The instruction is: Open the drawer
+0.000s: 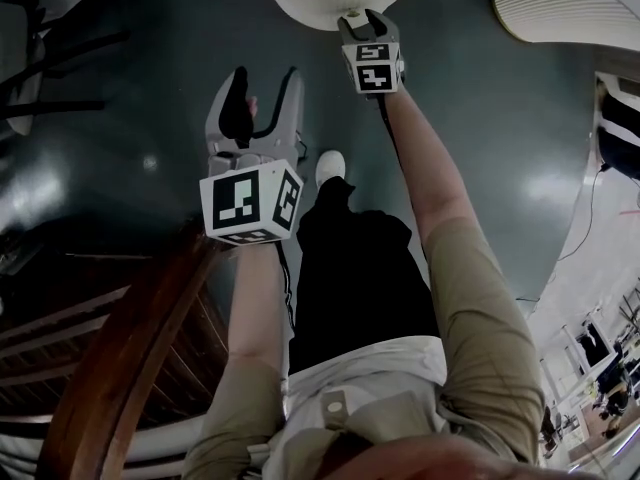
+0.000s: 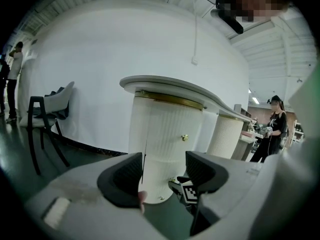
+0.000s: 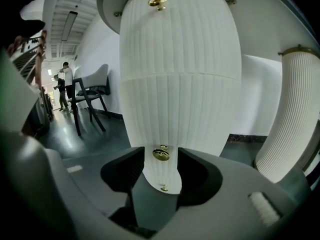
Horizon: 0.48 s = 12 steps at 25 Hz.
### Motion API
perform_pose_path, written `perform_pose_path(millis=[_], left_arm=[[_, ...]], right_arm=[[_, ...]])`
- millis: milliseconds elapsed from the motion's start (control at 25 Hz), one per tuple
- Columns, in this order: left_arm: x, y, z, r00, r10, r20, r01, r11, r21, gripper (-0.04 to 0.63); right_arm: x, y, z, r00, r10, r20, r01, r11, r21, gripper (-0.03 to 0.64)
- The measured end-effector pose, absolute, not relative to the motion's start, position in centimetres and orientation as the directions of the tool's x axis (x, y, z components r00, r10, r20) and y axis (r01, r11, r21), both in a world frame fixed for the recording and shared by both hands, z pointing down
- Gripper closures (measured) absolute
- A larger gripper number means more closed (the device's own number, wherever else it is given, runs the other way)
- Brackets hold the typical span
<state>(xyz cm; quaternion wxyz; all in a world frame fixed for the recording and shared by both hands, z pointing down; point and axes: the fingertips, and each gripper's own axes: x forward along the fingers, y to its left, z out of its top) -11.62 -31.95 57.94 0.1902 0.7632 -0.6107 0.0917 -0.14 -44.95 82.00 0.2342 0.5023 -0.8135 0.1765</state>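
Flanking the brass knob [image 3: 161,154] on either side, the pads of the right gripper [image 3: 161,170] stand apart, and neither pad can be seen pressing on it. That knob sits on the drawer [image 3: 172,114], a ribbed white front low in the rounded cabinet [image 3: 180,44]. The front lies flush with the body, so its inside is hidden. An upper knob [image 3: 158,2] marks the front above, and a small stud [image 3: 163,188] shows below the jaws.

The left gripper [image 2: 164,175] has its jaws wide apart and holds nothing. It hangs over the dark floor [image 1: 130,118], well short of the cabinet and to the left of the right gripper.

The right forearm [image 1: 425,168] is stretched forward to the cabinet's lower part, while the left forearm [image 1: 255,308] is held closer to the body. A white shoe [image 1: 330,165] shows between the two arms.

Around them are a ribbed column [image 3: 295,114] at the right, a dark-legged chair [image 3: 90,96] by the wall at the left, a curved wooden rail [image 1: 130,358] beside the left arm, and a standing person [image 2: 272,129] far off.
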Motion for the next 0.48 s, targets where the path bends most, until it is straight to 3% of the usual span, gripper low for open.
perform_pose_path(millis=[480], left_arm=[[-12.7,-31.6,58.1,0.225,-0.895,0.386,-0.970,-0.167,0.177,0.310]], right_arm=[[-0.1,-45.5,82.1,-0.345,-0.735,0.583,-0.919,0.392,-0.050,0.505]])
